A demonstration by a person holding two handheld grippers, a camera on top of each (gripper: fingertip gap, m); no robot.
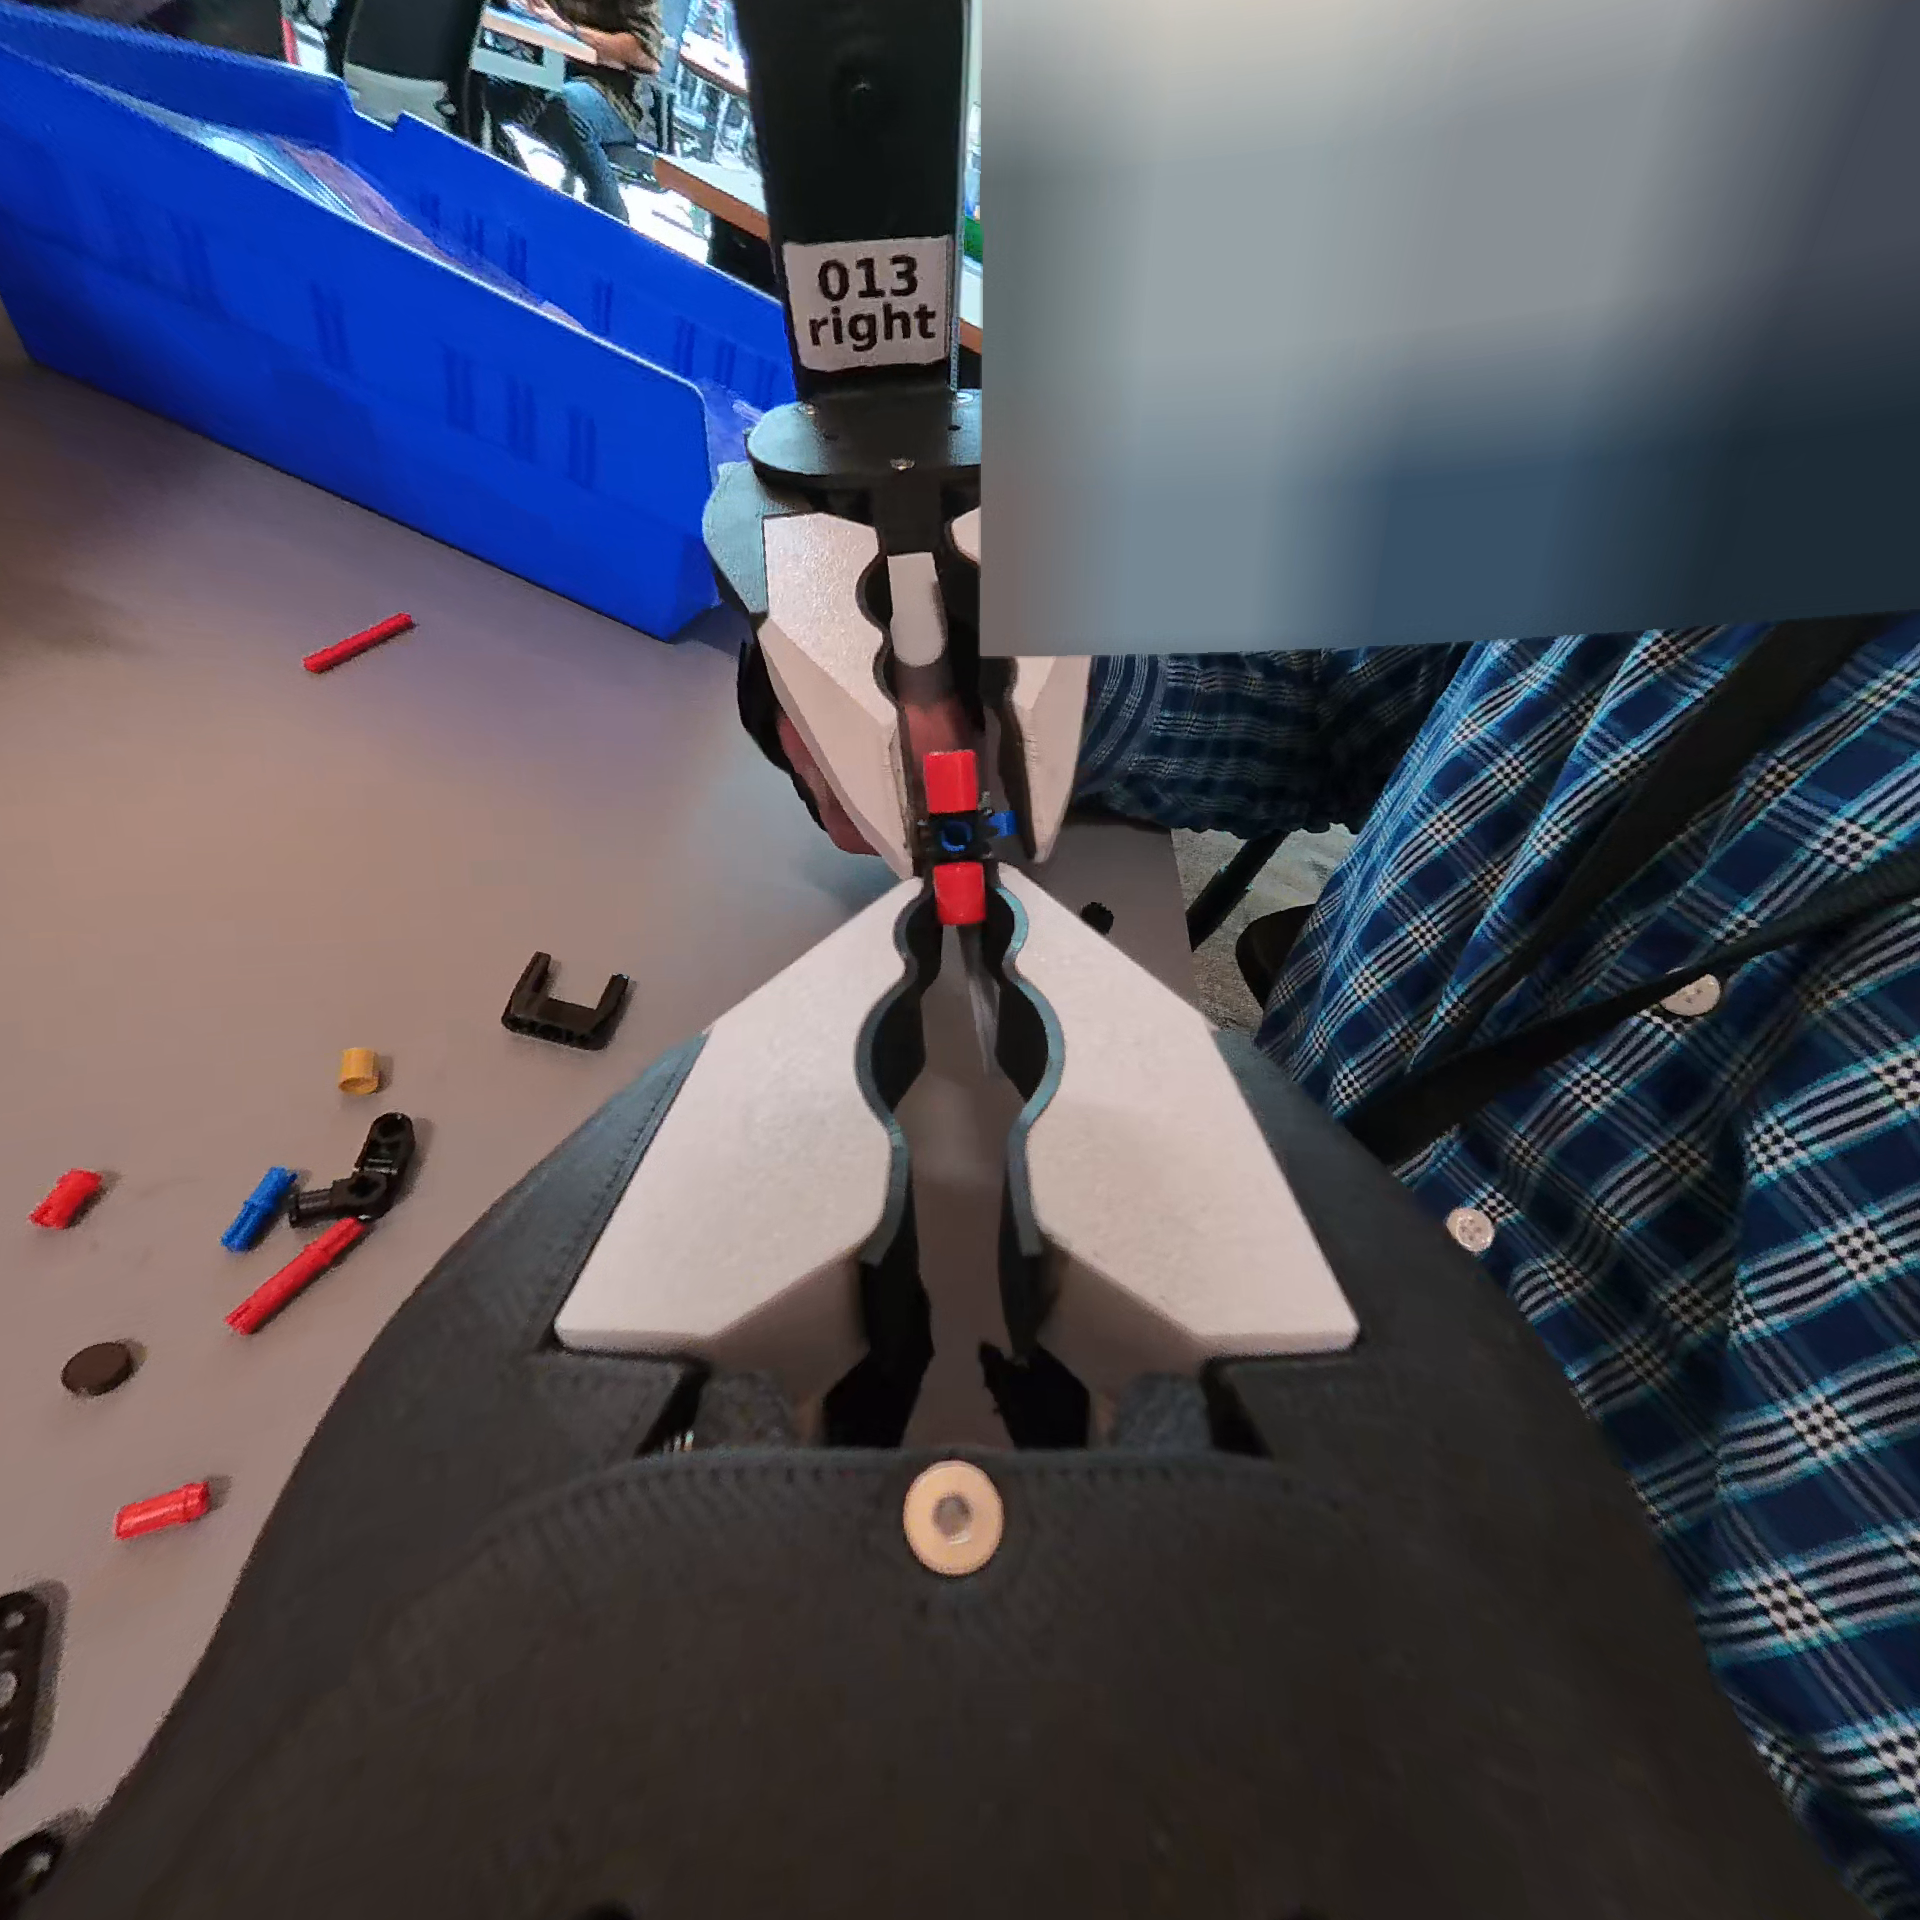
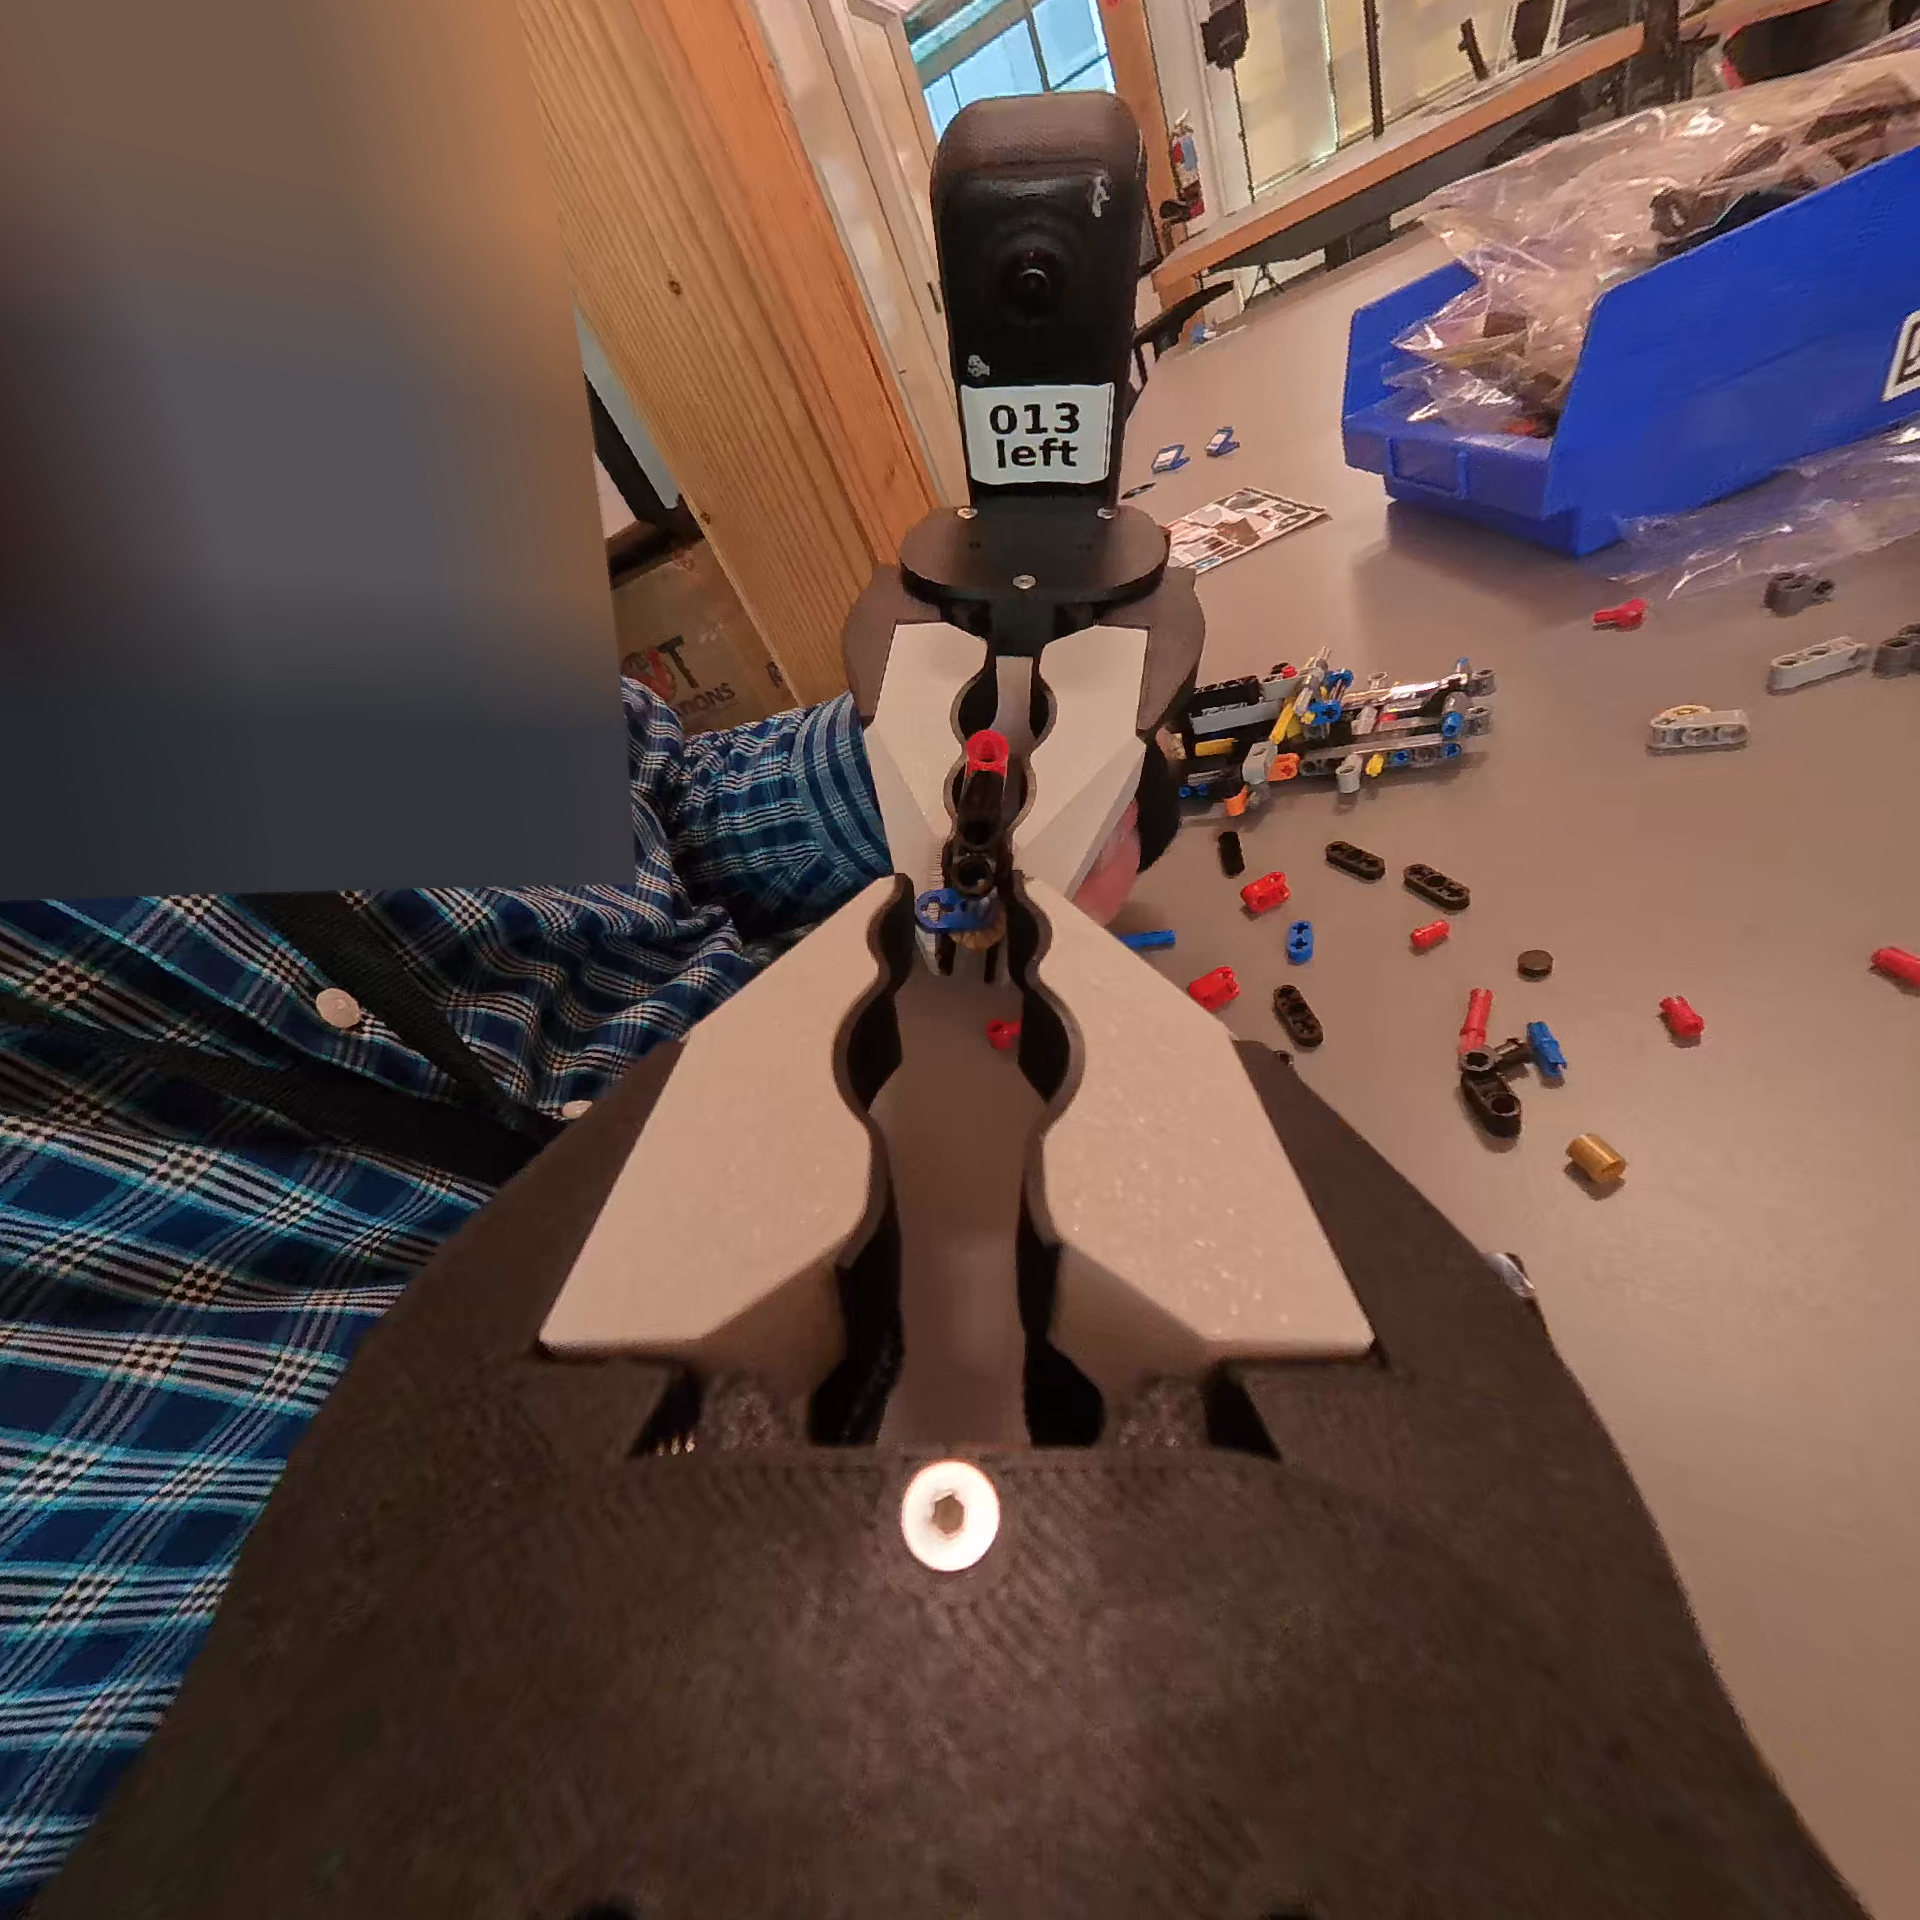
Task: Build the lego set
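At frame centre the left gripper (image 1: 958,914) and right gripper (image 2: 961,914) meet tip to tip above the tabletop (image 1: 312,831), both clenched on one small lego assembly (image 1: 954,836).

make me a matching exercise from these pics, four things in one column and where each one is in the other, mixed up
Things
1. small red, black and blue lego piece
2. yellow bush
3. blue bin
4. half-built lego frame

Places
A. at the far edge of the table, beyond the loose parts
B. held up between the tips of the left claw and the right claw
C. lying on the table past the left claw, seen in the right wrist view
D. loose on the table near a black U-shaped part

Pairs: 1-B, 2-D, 3-A, 4-C
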